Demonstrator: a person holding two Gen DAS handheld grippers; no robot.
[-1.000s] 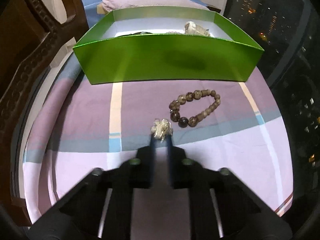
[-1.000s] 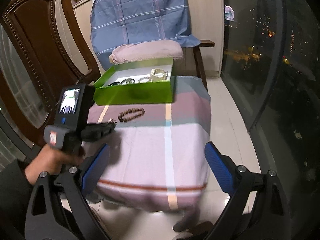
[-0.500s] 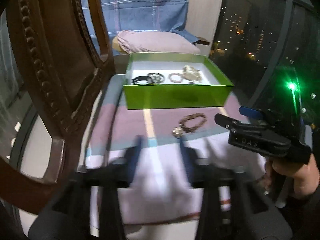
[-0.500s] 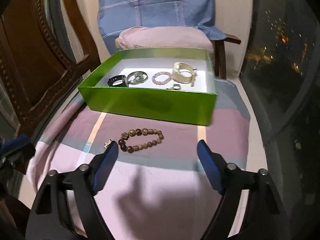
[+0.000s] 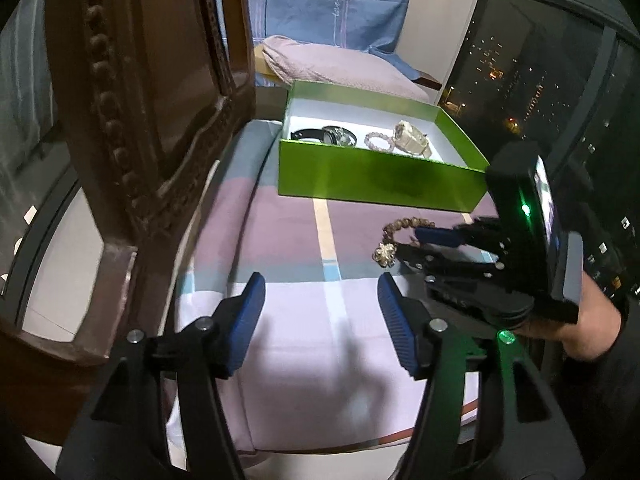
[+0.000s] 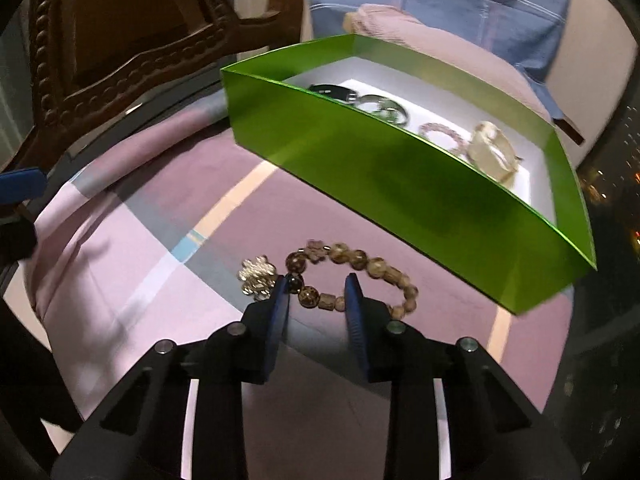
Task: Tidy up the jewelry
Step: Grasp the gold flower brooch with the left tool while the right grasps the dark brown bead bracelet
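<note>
A brown beaded bracelet [image 6: 356, 276] lies on the checked cloth in front of a green box [image 6: 400, 176]. A small silvery brooch [image 6: 258, 278] lies just left of it. My right gripper [image 6: 318, 286] is open, low over the cloth, its fingers straddling the near beads. In the left wrist view the bracelet [image 5: 408, 225], the brooch [image 5: 385, 254] and the right gripper [image 5: 406, 242] show at the right. My left gripper [image 5: 322, 292] is open and empty, pulled back above the cloth. The green box [image 5: 372, 180] holds a black band, a watch, a pink bead bracelet and a cream watch.
A carved wooden chair back [image 5: 132, 100] stands close on the left. A pink cushion [image 5: 336, 66] and a blue checked cloth [image 5: 328, 0] are behind the box. Dark windows [image 5: 560, 80] are on the right. The cloth-covered seat [image 5: 328, 340] ends near me.
My left gripper let go of the brooch, opened and pulled back. My right gripper came in from afar, narrowed its opening and came down around the bracelet's near beads.
</note>
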